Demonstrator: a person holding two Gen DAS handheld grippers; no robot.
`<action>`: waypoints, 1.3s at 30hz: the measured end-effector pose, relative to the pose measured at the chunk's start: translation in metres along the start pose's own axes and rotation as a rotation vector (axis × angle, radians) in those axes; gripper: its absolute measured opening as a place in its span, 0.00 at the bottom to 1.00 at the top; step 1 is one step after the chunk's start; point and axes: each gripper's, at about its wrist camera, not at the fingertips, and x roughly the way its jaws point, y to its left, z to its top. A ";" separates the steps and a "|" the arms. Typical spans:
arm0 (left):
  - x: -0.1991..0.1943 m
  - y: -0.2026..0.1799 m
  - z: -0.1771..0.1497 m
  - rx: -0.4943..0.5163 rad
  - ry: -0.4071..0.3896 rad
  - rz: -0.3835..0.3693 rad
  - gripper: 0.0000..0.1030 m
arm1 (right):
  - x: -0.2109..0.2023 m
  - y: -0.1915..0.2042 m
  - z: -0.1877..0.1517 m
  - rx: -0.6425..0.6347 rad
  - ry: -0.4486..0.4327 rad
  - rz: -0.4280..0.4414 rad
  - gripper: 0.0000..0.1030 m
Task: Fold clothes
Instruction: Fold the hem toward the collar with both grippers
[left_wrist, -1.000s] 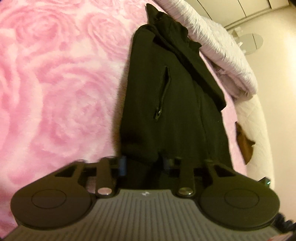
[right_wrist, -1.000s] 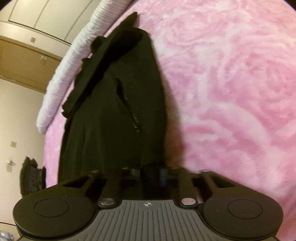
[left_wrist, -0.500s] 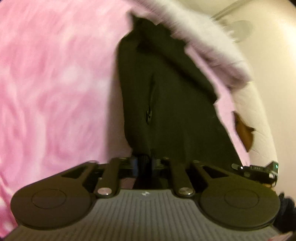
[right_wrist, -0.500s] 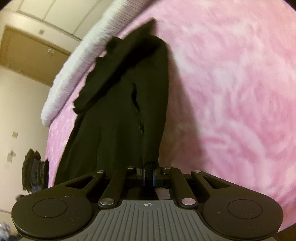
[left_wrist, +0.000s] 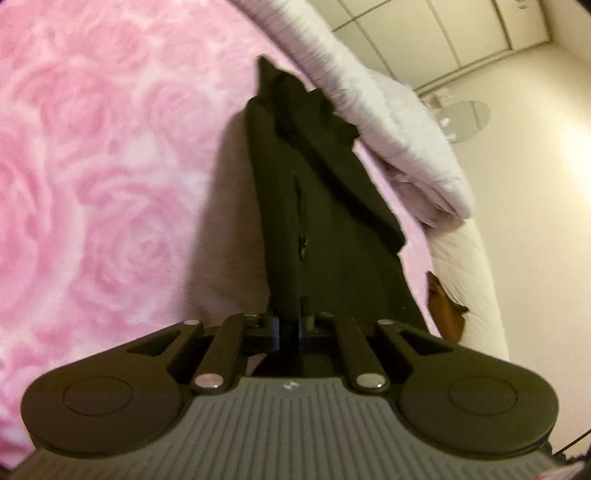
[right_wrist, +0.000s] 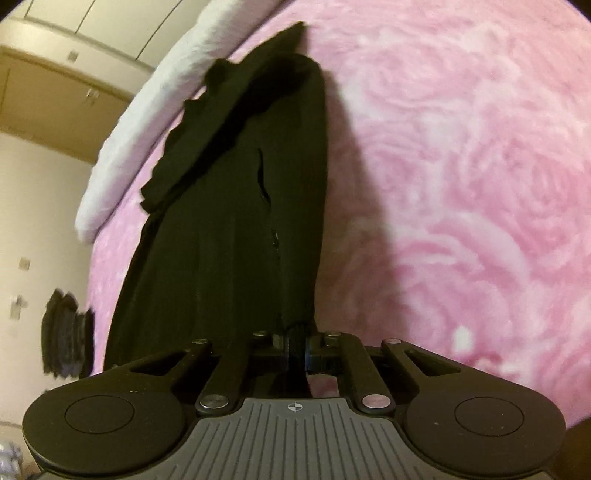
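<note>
A black zip jacket (left_wrist: 332, 229) lies lengthwise on a pink rose-patterned blanket (left_wrist: 110, 184), its far end against a folded white quilt (left_wrist: 406, 147). My left gripper (left_wrist: 291, 325) has the jacket's near hem between its jaws, which are closing and pinch the cloth. In the right wrist view the same jacket (right_wrist: 229, 240) stretches away from my right gripper (right_wrist: 297, 345), which is shut on the near hem at the other corner. The near edge is raised off the blanket (right_wrist: 461, 184), and a shadow falls beside the jacket.
The white quilt (right_wrist: 147, 129) runs along the far side of the bed. A bare white mattress corner (left_wrist: 469, 277) with a brown item (left_wrist: 443, 314) borders the blanket. A dark bundle (right_wrist: 62, 332) sits beyond the bed's edge. Cupboards and cream walls stand behind.
Both grippers have risen, drawing the jacket's near hem up off the blanket. The left jaws, wider apart a second ago, have come together on the cloth. The right jaws narrowed too.
</note>
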 end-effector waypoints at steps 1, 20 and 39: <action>-0.009 -0.006 -0.004 0.016 0.012 0.006 0.05 | -0.007 0.003 -0.003 -0.007 0.014 -0.002 0.05; -0.072 -0.068 0.014 -0.050 0.075 -0.018 0.05 | -0.087 0.062 -0.038 0.098 0.083 -0.014 0.06; 0.148 -0.072 0.223 0.092 -0.031 0.326 0.29 | 0.059 0.054 0.256 -0.058 -0.211 -0.133 0.67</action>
